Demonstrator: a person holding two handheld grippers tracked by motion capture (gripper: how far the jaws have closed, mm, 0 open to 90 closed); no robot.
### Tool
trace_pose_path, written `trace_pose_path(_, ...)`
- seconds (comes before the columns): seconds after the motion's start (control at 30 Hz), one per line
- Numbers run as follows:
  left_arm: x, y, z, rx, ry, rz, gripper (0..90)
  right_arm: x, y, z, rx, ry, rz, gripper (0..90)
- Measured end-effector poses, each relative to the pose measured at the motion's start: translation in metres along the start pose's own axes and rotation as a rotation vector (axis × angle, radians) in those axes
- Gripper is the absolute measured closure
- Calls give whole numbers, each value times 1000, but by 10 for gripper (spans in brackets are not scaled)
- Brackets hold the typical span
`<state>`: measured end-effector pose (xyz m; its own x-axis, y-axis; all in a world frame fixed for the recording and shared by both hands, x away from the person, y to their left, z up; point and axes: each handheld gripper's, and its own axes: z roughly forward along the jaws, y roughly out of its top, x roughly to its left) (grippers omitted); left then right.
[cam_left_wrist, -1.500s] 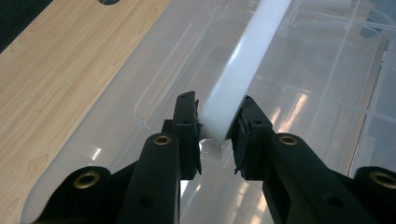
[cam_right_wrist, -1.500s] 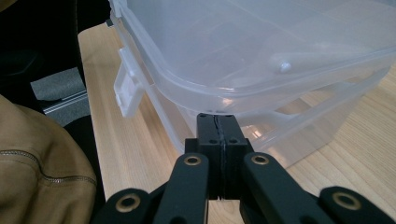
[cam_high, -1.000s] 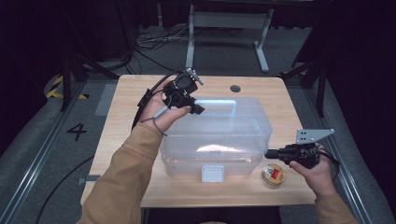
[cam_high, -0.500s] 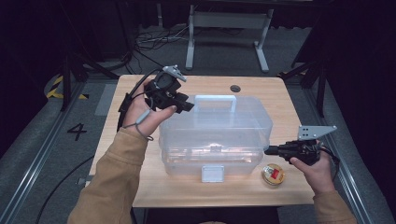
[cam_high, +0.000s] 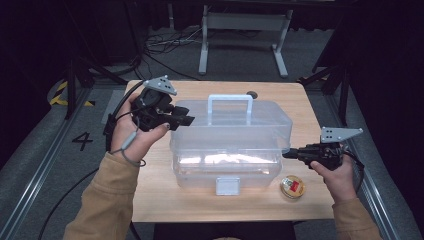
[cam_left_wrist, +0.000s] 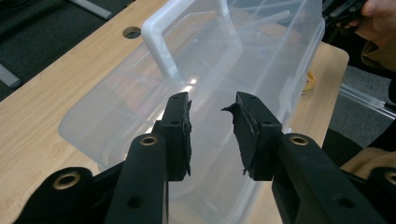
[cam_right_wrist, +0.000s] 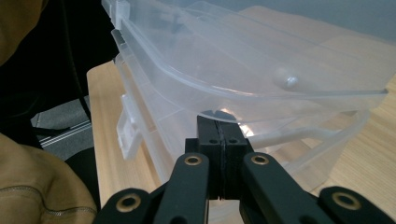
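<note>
The left tongs (cam_high: 185, 120) are held up at the left end of the box (cam_high: 232, 145). Their jaws stand apart with nothing between them, and they have just been closing a bit. In the left gripper view the clear box lies just past the pads (cam_left_wrist: 180, 135), with its white handle (cam_left_wrist: 161, 49) ahead and to the left of them.

The right tongs (cam_high: 286, 155) have their jaws pressed together. Their tip is at the right end of the box, right by the rim under the lid (cam_right_wrist: 243, 60). The pictures do not show if the tip touches the box or grips anything.

The box sits on the table (cam_high: 165, 200), between the two tongs. Its white latch (cam_high: 227, 185) faces the person.

A small round tin (cam_high: 292, 186) lies on the table near the right tongs, a little toward the person. It has a red label, too small to read.

On the floor, well to the left of the left tongs, is a painted number 4 (cam_high: 81, 140).
</note>
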<state>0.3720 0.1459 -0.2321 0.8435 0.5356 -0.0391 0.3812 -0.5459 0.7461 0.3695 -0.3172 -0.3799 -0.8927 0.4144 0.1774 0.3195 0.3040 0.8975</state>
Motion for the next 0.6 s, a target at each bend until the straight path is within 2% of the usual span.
trace_pose_path(0.2, -5, -12, -6, -23, -13, -8, 665, -3, 3, 2, -11, -17, 15, 900)
trace_pose_path(0.27, -6, -16, -7, -34, -37, -10, 666, -4, 4, 2, -15, -25, 17, 900)
trace_pose_path(0.33, -8, -20, -7, -46, -55, -12, 666, -4, 6, 2, -17, -33, 19, 900)
trace_pose_path(0.6, -14, -34, -3, -54, -72, -14, 695, -5, 10, 3, -25, -66, 44, 900)
